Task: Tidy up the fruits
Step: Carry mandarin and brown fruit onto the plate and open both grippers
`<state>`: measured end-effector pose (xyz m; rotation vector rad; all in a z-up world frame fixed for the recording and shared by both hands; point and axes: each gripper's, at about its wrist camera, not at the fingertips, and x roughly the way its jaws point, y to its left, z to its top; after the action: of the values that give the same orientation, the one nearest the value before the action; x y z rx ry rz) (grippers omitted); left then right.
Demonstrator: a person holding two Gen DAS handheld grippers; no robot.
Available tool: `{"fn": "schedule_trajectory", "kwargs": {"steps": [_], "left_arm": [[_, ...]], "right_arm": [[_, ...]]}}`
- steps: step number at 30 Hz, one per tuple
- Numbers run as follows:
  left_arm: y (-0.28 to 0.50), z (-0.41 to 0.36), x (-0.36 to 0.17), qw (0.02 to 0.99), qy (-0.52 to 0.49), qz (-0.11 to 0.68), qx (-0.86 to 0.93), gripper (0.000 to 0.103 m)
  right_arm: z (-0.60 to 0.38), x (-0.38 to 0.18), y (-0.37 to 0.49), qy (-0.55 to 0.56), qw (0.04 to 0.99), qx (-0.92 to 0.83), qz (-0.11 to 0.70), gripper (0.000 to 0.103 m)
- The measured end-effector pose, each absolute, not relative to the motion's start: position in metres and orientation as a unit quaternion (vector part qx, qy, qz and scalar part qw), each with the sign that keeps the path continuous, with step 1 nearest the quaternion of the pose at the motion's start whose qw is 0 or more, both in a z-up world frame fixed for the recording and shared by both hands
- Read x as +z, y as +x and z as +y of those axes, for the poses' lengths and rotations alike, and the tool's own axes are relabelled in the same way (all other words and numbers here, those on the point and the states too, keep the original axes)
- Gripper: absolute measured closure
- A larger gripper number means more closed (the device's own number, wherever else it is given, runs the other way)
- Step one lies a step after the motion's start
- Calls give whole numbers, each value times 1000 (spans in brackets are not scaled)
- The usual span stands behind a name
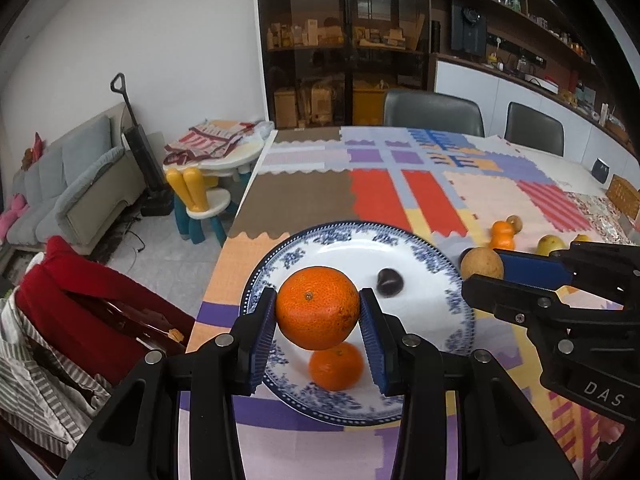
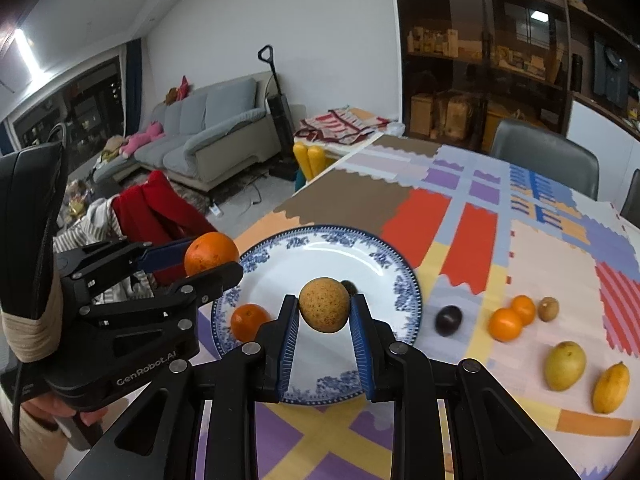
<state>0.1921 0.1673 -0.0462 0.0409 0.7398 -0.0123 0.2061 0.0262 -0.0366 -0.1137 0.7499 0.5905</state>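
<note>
Two hand-held claws hover over a blue-and-white patterned plate that sits near the left edge of a desk covered in a colourful patchwork cloth. The left claw is pinching a large orange between its blue pads, holding it in the air above the near-left part of the plate. The right claw is pinching a round tan, speckled fruit, also lifted above the plate, nearer its middle. On the plate itself rest a smaller orange by the near-left rim and a small dark fruit closer to the centre, partly hidden behind the tan fruit in the right wrist view. Just off the plate's right rim, on the cloth, lies a dark purple round fruit. Further toward the desk's right side are two small oranges touching each other, with a small brown fruit just beside them. Nearer the front edge on that side lie a yellow-green pear-like fruit and a yellow mango-shaped fruit, near each other but apart. A person's hand grips the left claw's handle at the lower left of the right wrist view.
</note>
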Motion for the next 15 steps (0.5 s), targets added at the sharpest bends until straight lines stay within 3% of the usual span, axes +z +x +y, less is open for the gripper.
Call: {"fn": "schedule_trajectory", "kwargs": {"steps": [15], "left_arm": [[238, 182, -93, 899, 23, 437, -29, 63]], "right_arm": [[45, -88, 247, -40, 857, 266, 440, 76]]}}
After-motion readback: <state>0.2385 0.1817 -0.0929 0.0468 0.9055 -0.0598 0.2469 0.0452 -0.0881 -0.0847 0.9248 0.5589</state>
